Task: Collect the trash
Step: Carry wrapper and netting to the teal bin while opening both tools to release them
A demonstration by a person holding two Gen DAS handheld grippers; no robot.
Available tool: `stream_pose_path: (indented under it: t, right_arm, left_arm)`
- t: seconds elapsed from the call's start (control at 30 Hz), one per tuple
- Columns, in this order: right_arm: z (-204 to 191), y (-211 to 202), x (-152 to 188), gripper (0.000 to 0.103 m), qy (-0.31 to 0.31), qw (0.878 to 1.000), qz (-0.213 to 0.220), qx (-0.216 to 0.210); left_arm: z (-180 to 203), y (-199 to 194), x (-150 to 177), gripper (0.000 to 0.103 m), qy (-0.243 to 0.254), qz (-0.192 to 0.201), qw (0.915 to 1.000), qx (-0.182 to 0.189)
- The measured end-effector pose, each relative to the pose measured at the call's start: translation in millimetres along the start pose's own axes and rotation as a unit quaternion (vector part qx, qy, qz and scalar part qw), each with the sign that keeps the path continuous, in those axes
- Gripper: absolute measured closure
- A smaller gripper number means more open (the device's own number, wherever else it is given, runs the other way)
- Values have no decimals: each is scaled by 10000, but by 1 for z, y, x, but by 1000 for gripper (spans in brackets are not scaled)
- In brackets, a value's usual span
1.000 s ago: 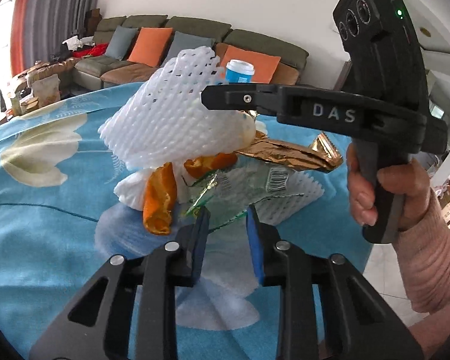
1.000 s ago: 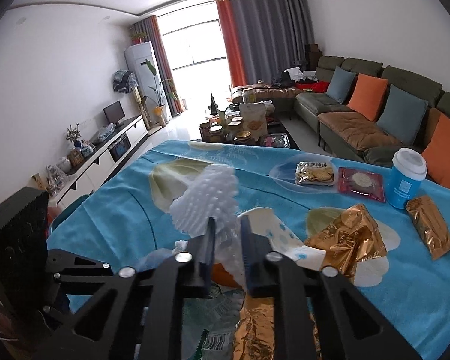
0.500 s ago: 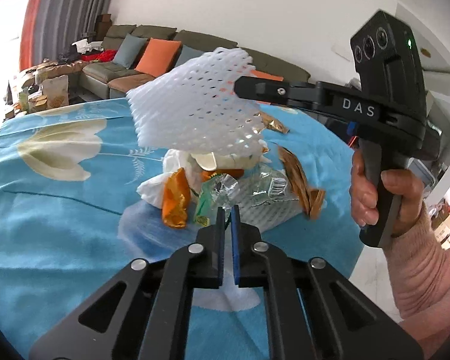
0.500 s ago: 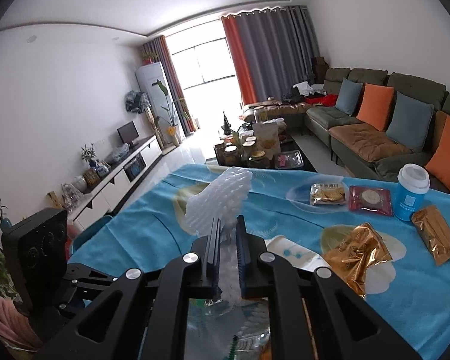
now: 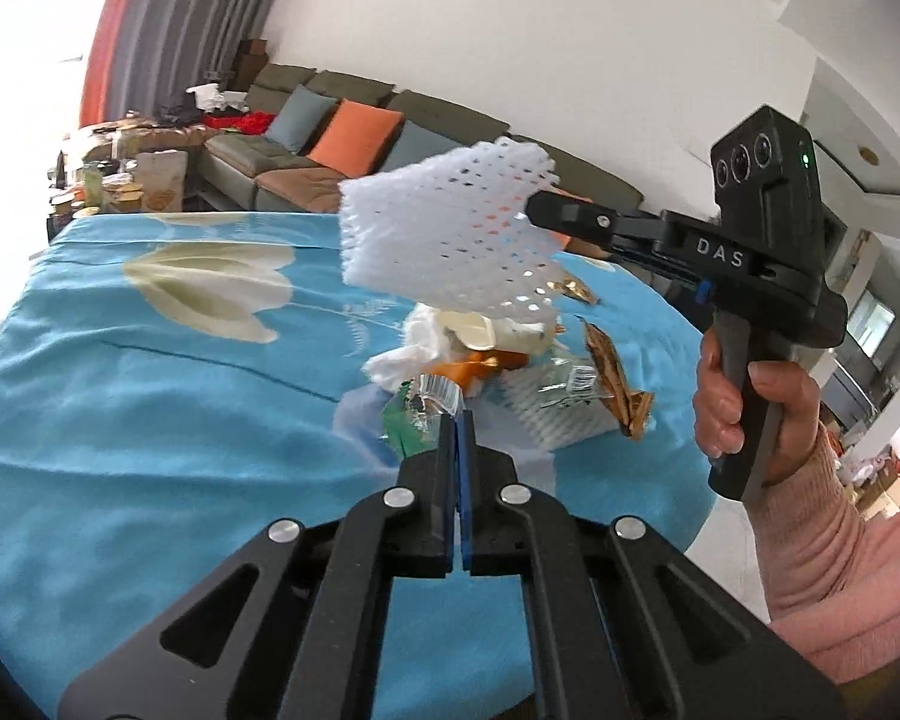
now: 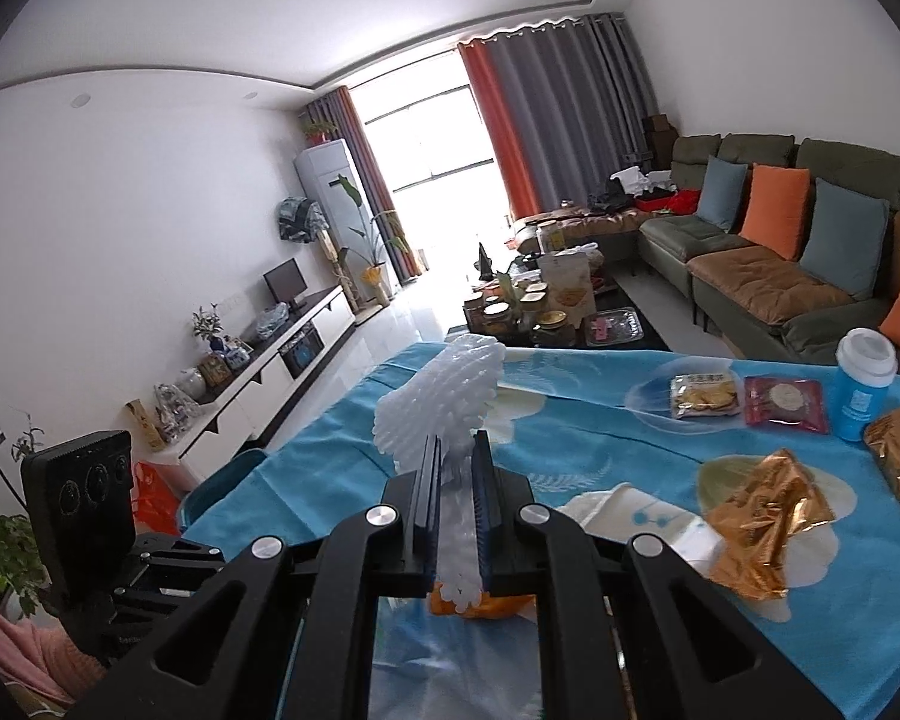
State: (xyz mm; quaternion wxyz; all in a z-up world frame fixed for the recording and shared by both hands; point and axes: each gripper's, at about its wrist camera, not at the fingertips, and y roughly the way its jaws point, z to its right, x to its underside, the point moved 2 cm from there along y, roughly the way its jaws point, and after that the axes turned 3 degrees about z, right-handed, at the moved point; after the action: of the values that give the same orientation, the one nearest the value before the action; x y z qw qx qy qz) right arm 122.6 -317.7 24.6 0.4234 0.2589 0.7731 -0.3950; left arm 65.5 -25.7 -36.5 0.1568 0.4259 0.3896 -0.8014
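Here the right gripper [image 6: 455, 468] pinches a white foam mesh fruit sleeve [image 5: 450, 228] between its jaws and holds it in the air above the worktop covered in a turquoise flower-print cloth [image 5: 150, 396]. In the left wrist view that gripper reaches in from the right, roughly level, its handle upright in the person's right hand [image 5: 744, 402], with a ribbed pink sleeve [image 5: 834, 570] at the wrist.

The left gripper [image 5: 457, 420] points forward and downward at a heap of trash below the foam sleeve. Its jaws have just closed and now stand pressed together, with a crumpled clear-and-green plastic wrapper [image 5: 420, 408] right at their tips; whether its edge is caught between them I cannot tell. Behind the wrapper lie crumpled white tissue [image 5: 414, 348], an orange wrapper [image 5: 468, 369] and a gold foil packet [image 5: 615, 384].

In the right wrist view, a crumpled gold foil bag [image 6: 762, 522] and a blue cup with a white lid [image 6: 864, 384] sit farther out on the cloth.
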Motion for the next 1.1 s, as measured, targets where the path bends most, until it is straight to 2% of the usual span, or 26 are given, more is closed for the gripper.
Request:
stream_pose_path:
  t: [0.27,0.57,0.9,1.1]
  right_arm:
    - [-31,21,4,94,-44,9992,-133,-369]
    - [-69,57,6,94,-154,9964,-320,-773]
    - [-112,96,6,94,-352,9905,-591,-1188]
    - [-144,128,5,94,-475,9851,-787,-1451]
  left_arm:
    - [-27,-45,1,102,-179,285,9984,-448]
    - [-55,-92,3,102,-271,532,9930,-1017]
    - [-87,-137,9,102,-516,816,9820,-1621]
    - [-111,-164,14,102,-687,964,9719,-2033]
